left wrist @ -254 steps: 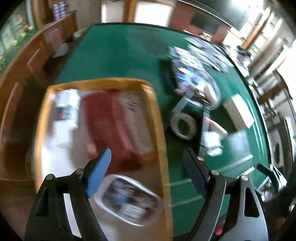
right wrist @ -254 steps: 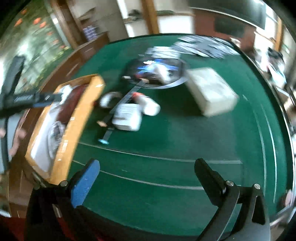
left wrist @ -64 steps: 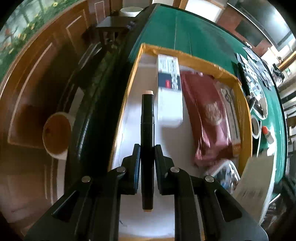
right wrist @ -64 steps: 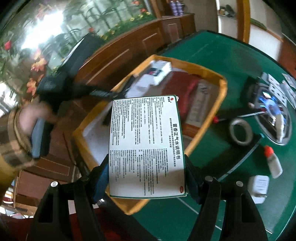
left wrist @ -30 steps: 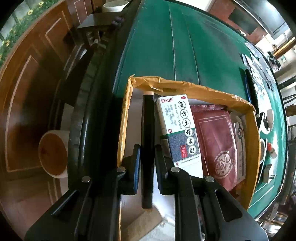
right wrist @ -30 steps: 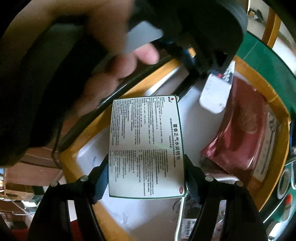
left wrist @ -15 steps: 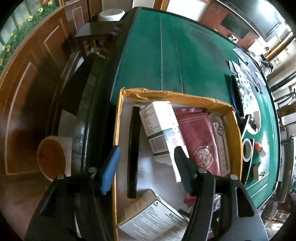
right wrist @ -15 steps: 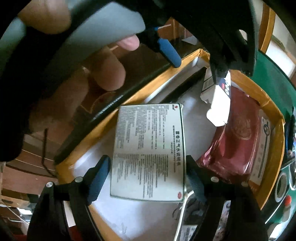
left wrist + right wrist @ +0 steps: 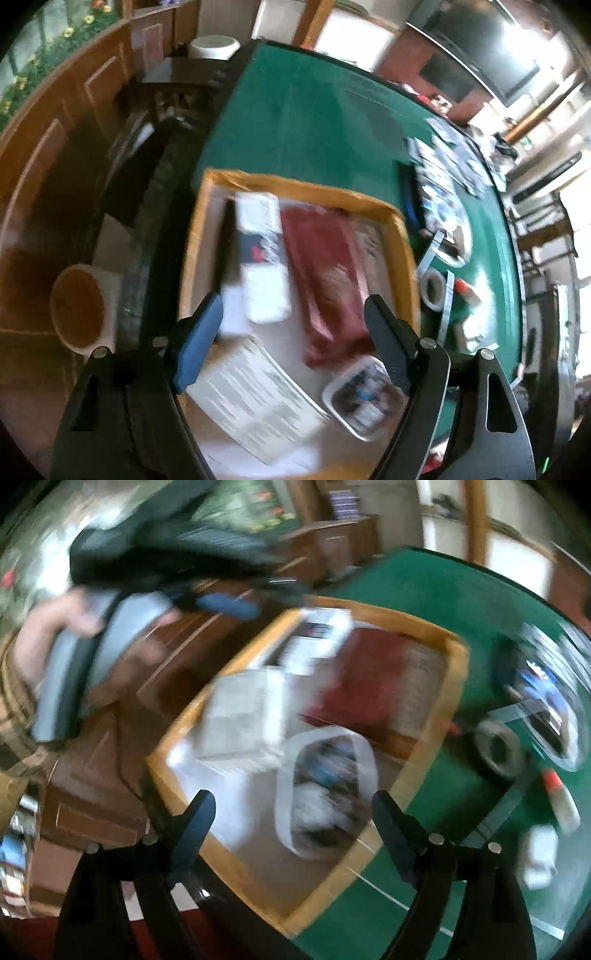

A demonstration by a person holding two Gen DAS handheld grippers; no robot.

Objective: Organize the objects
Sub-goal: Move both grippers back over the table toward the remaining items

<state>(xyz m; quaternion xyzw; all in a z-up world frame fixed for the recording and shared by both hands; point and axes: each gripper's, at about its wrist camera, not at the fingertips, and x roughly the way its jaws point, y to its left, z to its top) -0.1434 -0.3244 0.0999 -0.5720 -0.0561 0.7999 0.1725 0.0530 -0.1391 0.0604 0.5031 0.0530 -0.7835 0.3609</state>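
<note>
A cardboard box lid lies on the green table. In it are a black marker, a white medicine box, a dark red pouch, a printed white box and a white plastic tray. My left gripper is open and empty above the lid's near end. My right gripper is open and empty over the white tray. Both views are blurred.
A tape roll, a small white bottle with a red cap, a white adapter and a plate of cards lie on the table to the right of the lid. A round bin stands on the floor at the left.
Both grippers have pulled back from the lid, open and empty. The black marker and the printed white box now lie in the lid. Both cameras are moving fast.
</note>
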